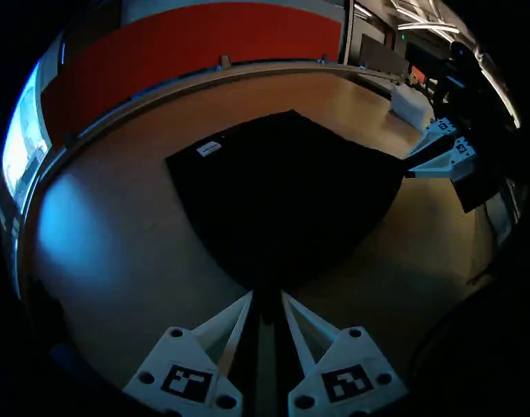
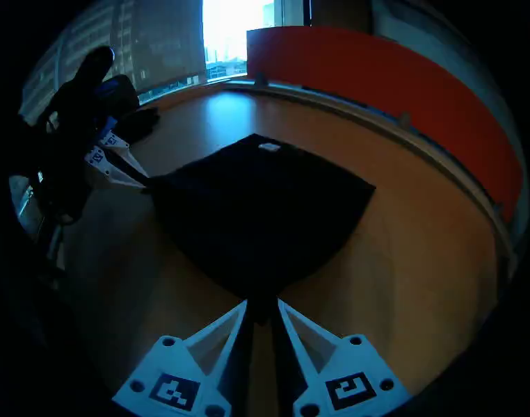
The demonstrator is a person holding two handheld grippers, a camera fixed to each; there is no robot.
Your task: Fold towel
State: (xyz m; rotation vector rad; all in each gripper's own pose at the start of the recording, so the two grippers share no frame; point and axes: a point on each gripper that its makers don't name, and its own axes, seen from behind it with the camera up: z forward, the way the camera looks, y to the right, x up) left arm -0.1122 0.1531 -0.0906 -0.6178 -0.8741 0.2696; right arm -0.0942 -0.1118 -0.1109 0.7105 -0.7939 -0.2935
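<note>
The towel (image 1: 286, 194) lies flat and dark on the table (image 1: 112, 243), filling the middle of both views. In the left gripper view, its near corner runs down into the left gripper (image 1: 267, 306), whose fingers stand narrow and pinch that corner. Its right corner meets the right gripper (image 1: 407, 167) at the right of the frame. A white label (image 1: 209, 148) sits by the far left edge. In the right gripper view the right gripper (image 2: 263, 309) is likewise narrow on the towel's (image 2: 258, 208) bottom corner. The left gripper (image 2: 145, 182) holds the corner at left. Bare wood lies open on all sides of the cloth. A red panel (image 2: 404, 104) lines the table's far rim.
</note>
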